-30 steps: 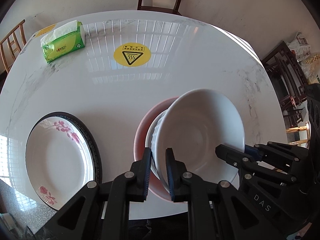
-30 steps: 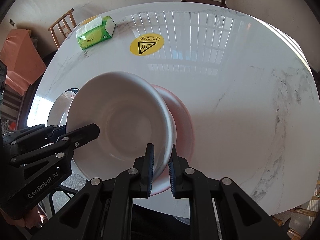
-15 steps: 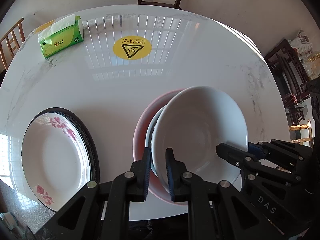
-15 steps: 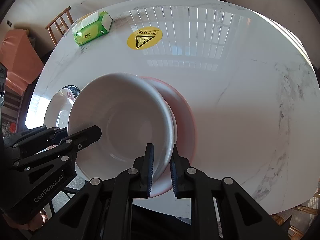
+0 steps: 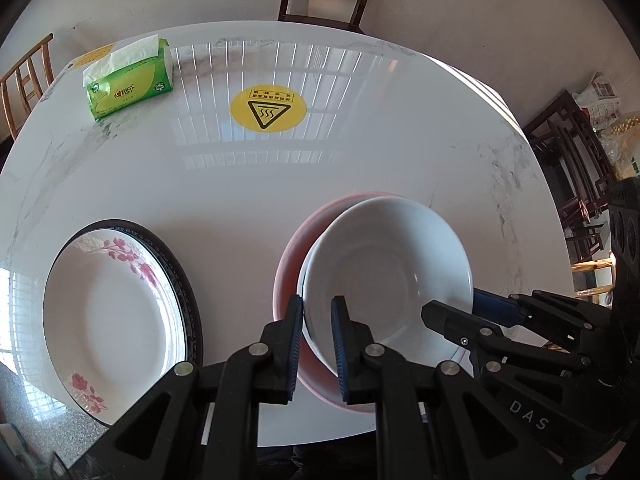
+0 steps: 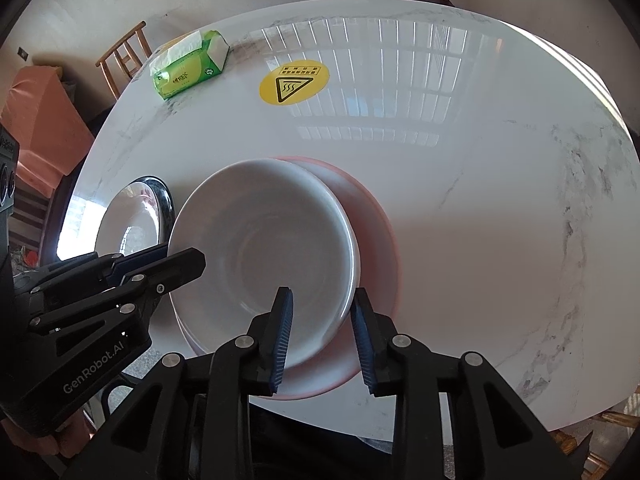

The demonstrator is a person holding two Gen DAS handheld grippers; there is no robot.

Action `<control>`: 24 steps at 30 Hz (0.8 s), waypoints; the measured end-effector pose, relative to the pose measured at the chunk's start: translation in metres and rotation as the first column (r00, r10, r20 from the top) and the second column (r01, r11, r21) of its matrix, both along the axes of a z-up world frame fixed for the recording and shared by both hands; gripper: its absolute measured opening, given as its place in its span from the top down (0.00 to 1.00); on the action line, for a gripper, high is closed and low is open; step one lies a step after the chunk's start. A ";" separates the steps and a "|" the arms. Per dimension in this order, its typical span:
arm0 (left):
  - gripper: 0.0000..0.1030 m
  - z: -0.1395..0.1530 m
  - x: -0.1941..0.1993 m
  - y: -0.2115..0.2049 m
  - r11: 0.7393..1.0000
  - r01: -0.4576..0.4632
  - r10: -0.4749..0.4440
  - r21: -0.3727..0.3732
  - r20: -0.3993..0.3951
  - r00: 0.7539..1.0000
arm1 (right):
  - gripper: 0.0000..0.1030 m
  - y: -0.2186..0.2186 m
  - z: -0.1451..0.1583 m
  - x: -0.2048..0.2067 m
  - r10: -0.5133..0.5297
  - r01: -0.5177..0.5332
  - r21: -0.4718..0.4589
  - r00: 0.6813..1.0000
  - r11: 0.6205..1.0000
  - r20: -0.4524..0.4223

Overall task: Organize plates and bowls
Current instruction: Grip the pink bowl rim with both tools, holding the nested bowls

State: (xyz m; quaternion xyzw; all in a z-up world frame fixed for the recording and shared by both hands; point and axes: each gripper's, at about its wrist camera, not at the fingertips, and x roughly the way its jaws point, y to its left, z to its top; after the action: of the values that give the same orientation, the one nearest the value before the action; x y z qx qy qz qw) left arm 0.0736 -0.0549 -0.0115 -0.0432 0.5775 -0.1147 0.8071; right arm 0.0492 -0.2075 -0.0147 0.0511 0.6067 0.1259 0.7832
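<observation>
In the left wrist view, the left gripper (image 5: pixel 317 336) pinches the near-left rim of the white bowl (image 5: pixel 386 276), one finger outside the wall and one inside. The bowl sits nested in another white bowl on the pink plate (image 5: pixel 289 276) near the front edge of the white marble table (image 5: pixel 360 152). To the left lies a floral plate (image 5: pixel 108 316) stacked on a dark-rimmed plate (image 5: pixel 188 300). A green tissue pack (image 5: pixel 128 80) and a yellow warning sticker (image 5: pixel 268 109) lie toward the far side. In the right wrist view, the right gripper (image 6: pixel 322 336) has its fingers spread, straddling the white bowl's (image 6: pixel 260 256) near rim without visibly pressing it; the pink plate (image 6: pixel 380 256) shows beneath, and the left gripper (image 6: pixel 182 260) grips the bowl's left edge.
</observation>
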 end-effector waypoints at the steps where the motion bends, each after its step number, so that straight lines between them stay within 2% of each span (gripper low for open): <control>1: 0.86 0.002 -0.001 0.002 1.000 -0.006 0.006 -0.007 0.007 1.000 | 0.71 -0.001 0.000 0.000 -0.004 0.004 0.011 1.000 1.000 -0.001; 6: 0.85 0.011 -0.006 0.019 0.998 -0.060 0.062 -0.036 0.052 0.997 | 0.69 -0.007 0.000 -0.004 -0.028 0.027 0.060 1.000 0.998 0.009; 9: 0.76 0.012 -0.012 0.032 0.993 -0.116 0.118 -0.036 0.081 0.990 | 0.69 -0.012 0.004 -0.009 -0.060 0.056 0.078 0.997 0.995 0.047; 11: 0.74 0.011 -0.017 0.040 0.988 -0.150 0.152 -0.027 0.099 0.983 | 0.66 -0.017 0.006 -0.013 -0.086 0.080 0.091 0.994 0.993 0.066; 17: 0.71 0.000 -0.028 0.056 0.976 -0.213 0.217 -0.055 0.083 0.973 | 0.62 -0.030 0.014 -0.026 -0.160 0.147 0.108 0.979 0.983 0.123; 24: 0.71 -0.008 -0.035 0.050 0.976 -0.198 0.203 -0.093 0.056 0.977 | 0.59 -0.043 0.013 -0.034 -0.205 0.197 0.072 0.970 0.978 0.132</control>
State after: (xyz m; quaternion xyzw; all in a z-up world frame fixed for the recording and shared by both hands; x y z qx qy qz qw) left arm 0.0385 -0.0049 -0.0197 -0.1325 0.5380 -0.0589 0.8304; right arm 0.0150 -0.2501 -0.0015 0.1263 0.5386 0.0667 0.8304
